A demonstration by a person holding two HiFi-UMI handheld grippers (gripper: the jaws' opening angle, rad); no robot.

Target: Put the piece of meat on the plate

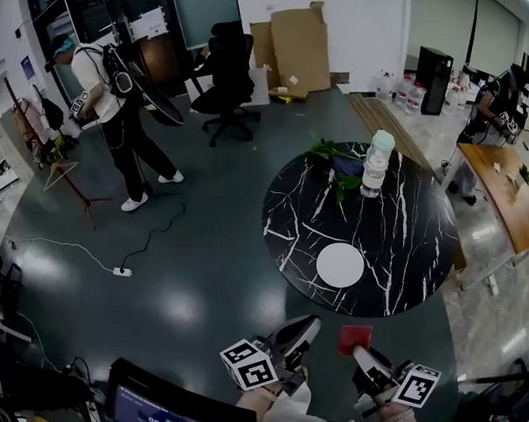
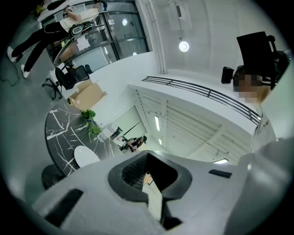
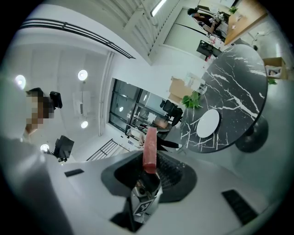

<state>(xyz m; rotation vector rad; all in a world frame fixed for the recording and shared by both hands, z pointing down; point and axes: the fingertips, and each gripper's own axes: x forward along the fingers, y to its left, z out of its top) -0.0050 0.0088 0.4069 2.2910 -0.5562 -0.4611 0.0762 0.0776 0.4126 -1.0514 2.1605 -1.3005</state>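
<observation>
Right tongs [image 3: 150, 168] clamp a flat red piece of meat [image 1: 355, 339] above the dark floor [image 1: 209, 282], near a round black marble counter [image 1: 403, 247] carrying a round white plate [image 1: 340, 265]. Left tongs [image 2: 149, 173] stand slightly apart, empty.

A dark, glossy floor [image 1: 200, 273] mirrors the ceiling lights. A round black marble table [image 1: 403, 247], white-veined, stands right of centre. Beyond it are a black office chair [image 1: 229, 60] and cardboard boxes [image 1: 298, 45] against the white wall [image 1: 360, 26]. A wooden table [image 1: 514, 203] lines the right edge, and a power strip [image 1: 122, 271] lies on the floor at the left.
</observation>
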